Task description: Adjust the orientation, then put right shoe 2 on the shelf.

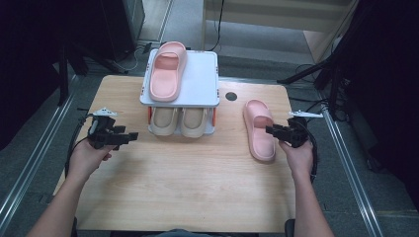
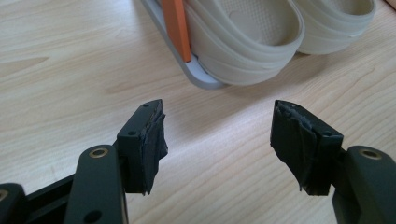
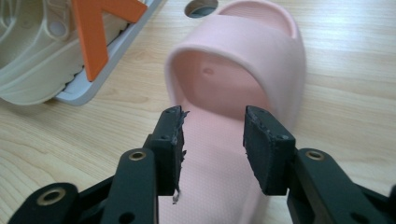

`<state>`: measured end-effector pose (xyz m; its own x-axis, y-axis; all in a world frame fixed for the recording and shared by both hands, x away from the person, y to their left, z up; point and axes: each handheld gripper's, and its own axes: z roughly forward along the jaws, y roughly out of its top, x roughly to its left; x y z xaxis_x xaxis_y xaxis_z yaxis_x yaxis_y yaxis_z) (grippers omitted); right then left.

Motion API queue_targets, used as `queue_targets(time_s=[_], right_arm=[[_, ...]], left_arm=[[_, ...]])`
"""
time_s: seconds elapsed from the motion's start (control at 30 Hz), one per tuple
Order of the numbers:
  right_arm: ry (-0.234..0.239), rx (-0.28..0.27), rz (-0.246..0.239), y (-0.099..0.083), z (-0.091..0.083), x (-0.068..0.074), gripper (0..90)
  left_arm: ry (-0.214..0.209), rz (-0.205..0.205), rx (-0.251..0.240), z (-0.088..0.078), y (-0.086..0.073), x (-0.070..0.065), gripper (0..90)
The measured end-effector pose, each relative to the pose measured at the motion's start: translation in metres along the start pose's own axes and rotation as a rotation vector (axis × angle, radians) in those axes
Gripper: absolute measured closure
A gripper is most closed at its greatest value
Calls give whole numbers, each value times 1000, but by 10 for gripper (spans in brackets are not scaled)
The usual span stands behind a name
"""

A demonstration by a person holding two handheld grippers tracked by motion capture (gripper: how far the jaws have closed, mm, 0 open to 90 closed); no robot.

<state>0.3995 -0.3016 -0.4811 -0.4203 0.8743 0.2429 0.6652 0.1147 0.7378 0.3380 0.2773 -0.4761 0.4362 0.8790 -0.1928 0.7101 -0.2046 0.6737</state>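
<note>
We are holding the right gripper (image 1: 272, 130) near the tabletop's (image 1: 188, 187) right edge, its fingers (image 3: 170, 140) standing partly apart with nothing pressed between them. In the right gripper view they are hovering just over the heel end of the loose pink slipper (image 3: 233, 116), the pads clear of its surface. That slipper is lying flat on the tabletop toward the right edge, toe pointing to the far edge, just beside the small round hole (image 1: 231, 96) in the wood.

We are holding the left gripper (image 1: 129, 137) near the left edge, well apart from the pink slipper, its fingers (image 2: 147, 140) spread wide and empty above bare wood. They are pointing toward the rack.

Farther on, at the middle of the far edge, the grey two-level shoe rack (image 1: 197, 84) is standing with orange supports (image 2: 176, 28) at its sides. On its lower level two beige slippers (image 1: 179, 121) are sitting side by side, heels toward us. On the upper level a second pink slipper (image 1: 168, 71) is lying on the left half, while the right half of that shelf is showing bare grey.
</note>
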Motion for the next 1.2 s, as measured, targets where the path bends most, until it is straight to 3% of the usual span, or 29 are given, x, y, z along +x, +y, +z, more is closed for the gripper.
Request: queue_targets(time_s=[0.33, 0.73, 1.03, 1.2], right_arm=[[-34, -41, 62, -14, -11, -16, 427], [-56, 12, 54, -16, 7, -20, 420], [-39, 23, 52, -8, 20, -19, 420], [-69, 49, 31, -1, 33, -18, 451]], left_arm=[[-24, 13, 7, 12, 10, -4, 353], [-23, -7, 25, 11, 5, 1, 352], [-12, -23, 22, 2, -6, 4, 350], [4, -45, 19, -5, -15, 8, 350]])
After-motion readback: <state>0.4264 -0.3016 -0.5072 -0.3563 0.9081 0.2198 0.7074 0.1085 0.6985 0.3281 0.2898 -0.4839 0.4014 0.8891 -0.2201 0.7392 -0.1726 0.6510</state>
